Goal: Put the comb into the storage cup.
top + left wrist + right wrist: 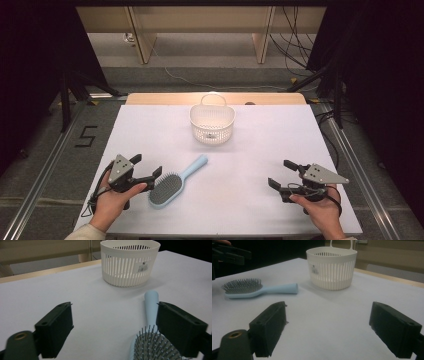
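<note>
A light blue hairbrush (pixel 176 181) lies bristles up on the white table, its handle pointing toward a white slotted basket (pixel 212 122) at the far middle. My left gripper (pixel 146 167) is open just left of the brush head, with nothing between its jaws. In the left gripper view the hairbrush (pixel 150 337) sits low beside the right jaw and the basket (pixel 128 261) stands ahead. My right gripper (pixel 282 173) is open near the front right, with nothing in it. In the right gripper view the hairbrush (pixel 259 288) lies far left and the basket (pixel 331 266) ahead.
The white table (pixel 250 150) has a bare wooden strip (pixel 165 98) along its far edge. Beyond it are a grey floor, wooden furniture legs and cables. Dark stands and metal rails flank the table on both sides.
</note>
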